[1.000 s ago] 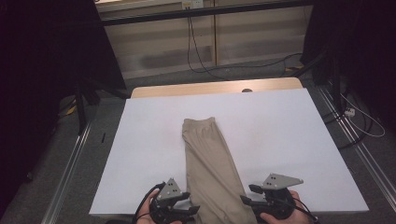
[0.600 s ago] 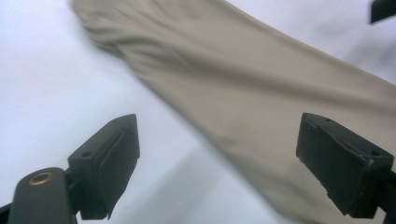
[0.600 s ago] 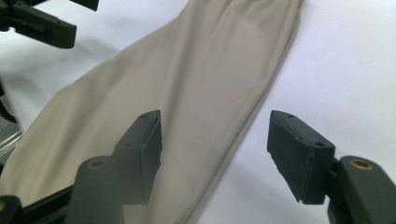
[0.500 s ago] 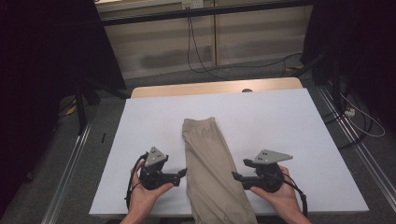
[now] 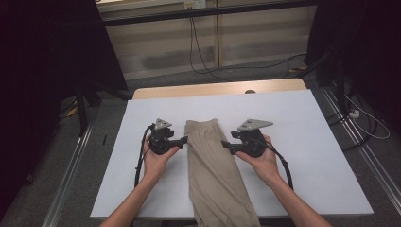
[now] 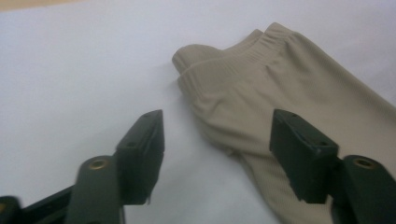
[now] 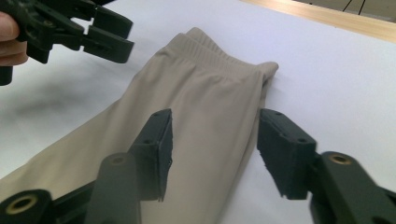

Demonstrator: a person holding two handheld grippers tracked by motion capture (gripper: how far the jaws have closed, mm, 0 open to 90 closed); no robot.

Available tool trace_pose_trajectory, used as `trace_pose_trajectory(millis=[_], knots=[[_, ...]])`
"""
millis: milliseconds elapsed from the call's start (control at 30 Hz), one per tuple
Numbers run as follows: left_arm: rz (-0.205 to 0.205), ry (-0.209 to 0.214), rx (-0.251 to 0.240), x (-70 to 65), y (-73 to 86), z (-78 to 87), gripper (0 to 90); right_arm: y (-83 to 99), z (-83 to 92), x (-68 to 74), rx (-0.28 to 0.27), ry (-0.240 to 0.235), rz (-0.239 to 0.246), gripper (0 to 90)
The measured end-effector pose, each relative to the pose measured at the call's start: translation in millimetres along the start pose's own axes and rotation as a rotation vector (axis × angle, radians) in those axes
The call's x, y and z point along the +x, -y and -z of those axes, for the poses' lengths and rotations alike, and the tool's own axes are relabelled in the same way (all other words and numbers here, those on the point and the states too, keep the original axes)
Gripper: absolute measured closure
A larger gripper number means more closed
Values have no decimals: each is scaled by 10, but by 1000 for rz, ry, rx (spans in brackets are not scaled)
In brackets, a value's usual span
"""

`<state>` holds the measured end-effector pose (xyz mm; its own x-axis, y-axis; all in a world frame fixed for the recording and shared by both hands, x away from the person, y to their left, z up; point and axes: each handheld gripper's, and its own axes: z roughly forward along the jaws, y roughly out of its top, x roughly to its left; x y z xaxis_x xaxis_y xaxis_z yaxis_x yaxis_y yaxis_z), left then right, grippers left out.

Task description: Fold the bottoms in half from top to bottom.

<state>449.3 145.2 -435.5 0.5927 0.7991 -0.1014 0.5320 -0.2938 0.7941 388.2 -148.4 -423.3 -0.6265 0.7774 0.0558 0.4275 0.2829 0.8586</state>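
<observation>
A pair of tan trousers (image 5: pixel 213 170), folded lengthwise, lies on the white-covered table (image 5: pixel 307 142) with its elastic waistband (image 5: pixel 201 124) at the far end and its legs running off the near edge. My left gripper (image 5: pixel 184 140) hovers at the trousers' left edge just below the waistband, pointing inward. Its jaws are open and have just been closing, and the pads grip nothing. In the left gripper view the trousers (image 6: pixel 280 84) lie ahead of the left gripper (image 6: pixel 217 149). My right gripper (image 5: pixel 224 144) mirrors it at the right edge, also open and just closing over the cloth (image 7: pixel 196 93).
A bare wooden strip (image 5: pixel 213 88) runs along the table's far edge. Metal rails (image 5: pixel 71 165) flank the table on the floor, and cables (image 5: pixel 203 56) trail behind it. White cover stretches wide on both sides of the trousers.
Both hands have moved from the table's near edge up along the trousers toward the waistband end. Both pairs of jaws now stand narrower than half a second ago.
</observation>
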Motion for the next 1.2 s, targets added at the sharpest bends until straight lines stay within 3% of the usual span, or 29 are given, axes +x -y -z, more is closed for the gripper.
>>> trace_pose_trajectory(millis=[67, 133, 200, 267, 333, 467, 633, 767, 1000, 1067, 1200], knots=[[-27, -34, 11, 22, -63, -79, 452, -45, -106, -26, 9, -3, 3, 492], [2, -26, 13, 68, -99, -147, 507, -84, -194, -58, 17, 8, 14, 509], [-7, -56, 26, 96, -122, -215, 533, -120, -264, -92, 14, 6, 3, 529], [27, -34, 36, 140, -127, -283, 555, -168, -322, -112, 15, 12, 11, 543], [34, -33, 41, 168, -130, -337, 585, -221, -388, -138, 18, 9, 16, 554], [53, 2, 54, 175, -145, -419, 753, -303, -533, -191, 29, 24, 10, 560], [43, 2, 66, 201, -232, -473, 819, -343, -755, -273, 68, 57, 5, 590], [59, 12, 55, 218, -286, -518, 855, -336, -923, -405, 102, 85, -31, 646], [47, 3, 39, 221, -305, -572, 819, -303, -1052, -592, 134, 76, -97, 662], [52, -13, 46, 235, -300, -581, 697, -268, -1075, -618, 146, 66, -107, 625], [73, -15, 52, 284, -285, -545, 553, -243, -1125, -648, 145, 45, -126, 589]])
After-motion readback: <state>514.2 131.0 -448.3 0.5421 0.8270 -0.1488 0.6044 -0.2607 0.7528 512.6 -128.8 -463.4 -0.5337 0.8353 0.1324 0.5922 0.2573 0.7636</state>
